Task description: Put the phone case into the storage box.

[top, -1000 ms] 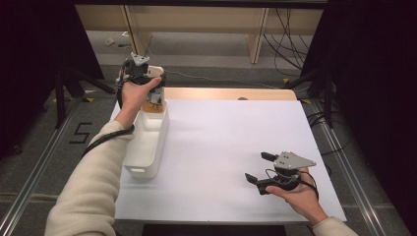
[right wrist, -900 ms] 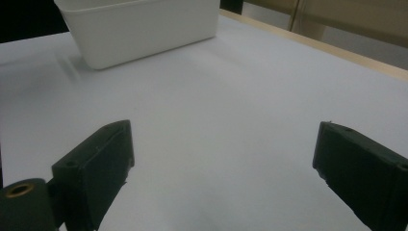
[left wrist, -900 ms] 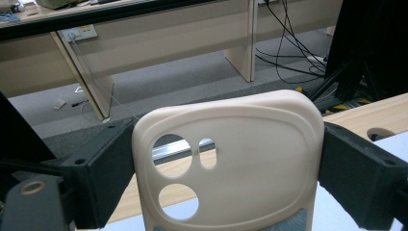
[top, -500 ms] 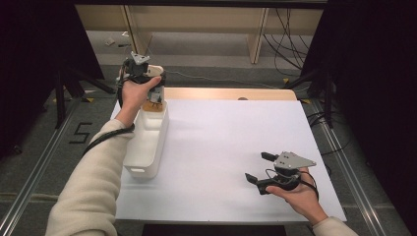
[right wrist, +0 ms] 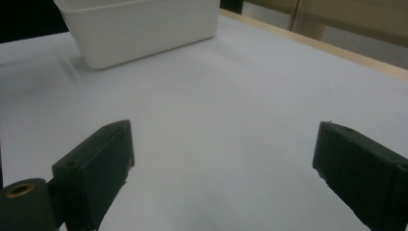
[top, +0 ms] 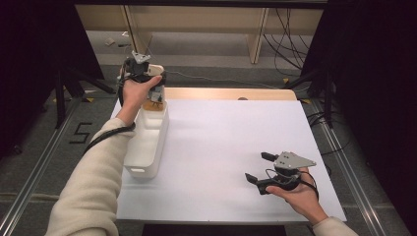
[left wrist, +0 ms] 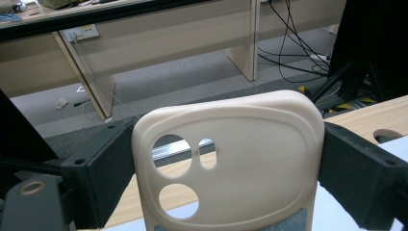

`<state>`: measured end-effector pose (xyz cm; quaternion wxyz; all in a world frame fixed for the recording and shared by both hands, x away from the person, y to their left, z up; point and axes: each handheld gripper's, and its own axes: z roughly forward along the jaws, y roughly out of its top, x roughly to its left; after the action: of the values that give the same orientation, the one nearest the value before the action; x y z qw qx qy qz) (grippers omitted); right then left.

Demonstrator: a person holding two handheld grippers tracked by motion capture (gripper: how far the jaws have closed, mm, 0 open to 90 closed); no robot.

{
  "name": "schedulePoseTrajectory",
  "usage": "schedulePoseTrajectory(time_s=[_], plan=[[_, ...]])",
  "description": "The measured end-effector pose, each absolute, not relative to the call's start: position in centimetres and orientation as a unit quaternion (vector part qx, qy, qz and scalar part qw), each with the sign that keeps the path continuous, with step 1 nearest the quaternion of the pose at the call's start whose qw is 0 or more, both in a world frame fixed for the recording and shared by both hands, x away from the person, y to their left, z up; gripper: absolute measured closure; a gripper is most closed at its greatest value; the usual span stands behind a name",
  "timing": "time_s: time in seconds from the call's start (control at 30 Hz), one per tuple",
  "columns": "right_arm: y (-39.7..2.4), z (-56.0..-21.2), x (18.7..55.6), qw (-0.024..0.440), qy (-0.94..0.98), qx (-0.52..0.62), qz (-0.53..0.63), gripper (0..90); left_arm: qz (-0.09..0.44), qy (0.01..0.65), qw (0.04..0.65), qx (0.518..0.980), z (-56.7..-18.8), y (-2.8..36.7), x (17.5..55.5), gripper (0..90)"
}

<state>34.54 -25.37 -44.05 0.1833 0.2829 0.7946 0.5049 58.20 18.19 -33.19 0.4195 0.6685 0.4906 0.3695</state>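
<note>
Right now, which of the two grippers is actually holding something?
The left gripper, raised over the white bin's far end: its jaws clamp a cream phone case. The right gripper hangs open over the table.

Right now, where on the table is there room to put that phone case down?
The widest bare patch is the white table top between the white bin and the right gripper. It is crowded at the far left corner, where the left gripper holds the cream phone case over the bin.

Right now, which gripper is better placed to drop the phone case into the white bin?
Left. The left gripper already clamps the cream phone case above the white bin; the right gripper rests open, far across the table.
</note>
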Motion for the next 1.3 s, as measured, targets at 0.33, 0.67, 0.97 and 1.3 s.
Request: schedulePoseTrajectory(time_s=[0.33,0.67,0.97,1.3], plan=[[-25.39,-44.06,34.56,0.184,0.795,0.283,0.505,8.1,0.369,0.491,0.419,0.669,-33.24,18.19,58.53,10.6],[-25.41,-44.04,34.55,0.183,0.794,0.283,0.505,8.1,0.368,0.495,0.412,0.671,-33.64,18.31,58.92,10.6],[-25.42,-44.04,34.56,0.184,0.793,0.283,0.507,8.1,0.368,0.495,0.412,0.671,-33.71,18.28,59.07,10.6],[-25.44,-44.04,34.57,0.184,0.793,0.283,0.507,8.1,0.368,0.494,0.409,0.673,-33.78,18.27,59.18,10.6]])
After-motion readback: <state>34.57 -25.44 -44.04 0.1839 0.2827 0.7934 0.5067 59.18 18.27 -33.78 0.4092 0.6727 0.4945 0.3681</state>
